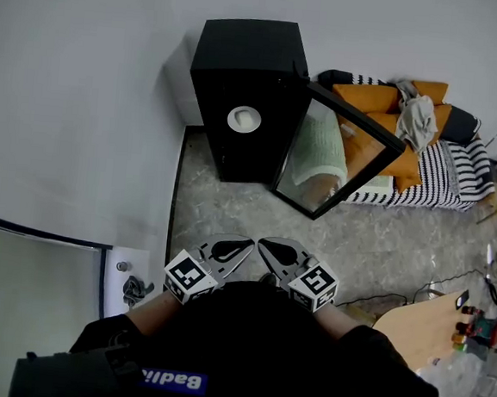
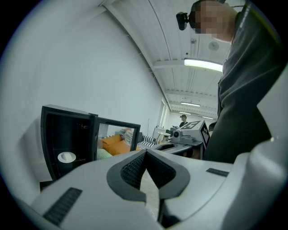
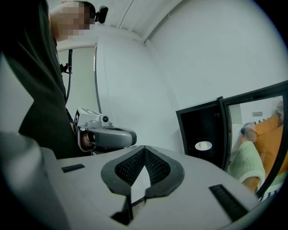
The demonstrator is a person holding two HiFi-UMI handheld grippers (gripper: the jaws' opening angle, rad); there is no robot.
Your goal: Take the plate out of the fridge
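Well ahead of right hand-held gripper (image 3: 144,149), plate (image 3: 203,145)

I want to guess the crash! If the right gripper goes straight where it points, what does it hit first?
Probably the left gripper, whose tip sits just ahead; depth is unclear. Past that, the right gripper faces the white wall beside the fridge, not the plate.

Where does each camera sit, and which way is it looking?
Head view: on the person's head, looking steeply down at the open fridge and the plate inside; left tongs, right tongs and sleeves show.
Left gripper view: on the left tongs, looking along them at the fridge; right tongs and torso show.
Right gripper view: on the right tongs, facing the fridge; left tongs and torso show.
Shared: all three see the plate.
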